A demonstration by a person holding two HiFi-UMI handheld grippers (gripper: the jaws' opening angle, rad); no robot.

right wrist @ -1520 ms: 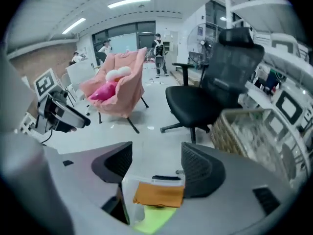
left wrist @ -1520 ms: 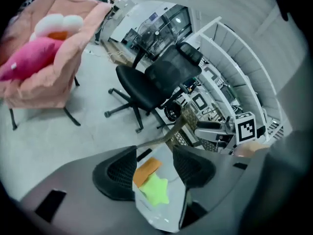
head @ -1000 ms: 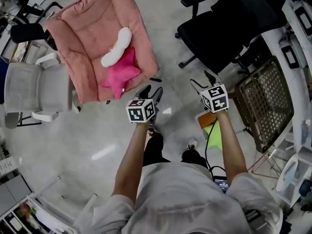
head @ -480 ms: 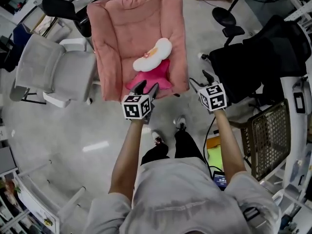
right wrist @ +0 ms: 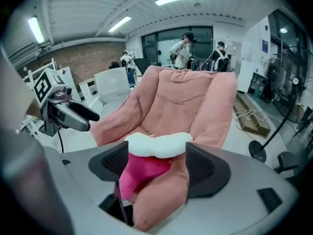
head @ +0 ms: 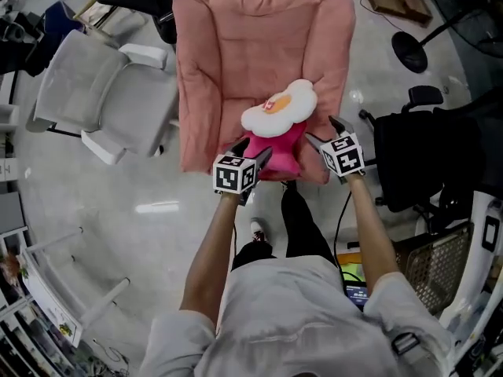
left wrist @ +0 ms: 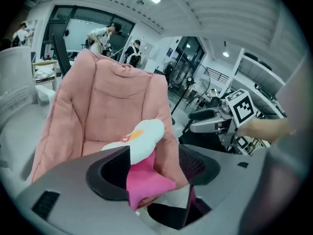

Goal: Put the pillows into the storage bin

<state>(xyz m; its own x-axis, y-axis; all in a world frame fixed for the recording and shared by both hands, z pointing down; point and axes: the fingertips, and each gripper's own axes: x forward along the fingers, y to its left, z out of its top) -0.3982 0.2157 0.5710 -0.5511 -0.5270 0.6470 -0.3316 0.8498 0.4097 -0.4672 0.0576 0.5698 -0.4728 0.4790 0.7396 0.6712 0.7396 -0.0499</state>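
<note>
Left tongs: released, jaws just widened, nothing pinched; aimed at star pillow, 1 o'clock.
Egg pillow stacked on star pillow, both on armchair seat front.
Right tongs: released, just widened, empty; pillows at 10 o'clock. Two-sided pickup judged intended.

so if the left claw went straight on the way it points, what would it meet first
Most likely the pink star pillow, lying partly under the white egg pillow on the pink armchair. The left claw, jaws just opened wider, holds nothing; depth is unclear.
</note>
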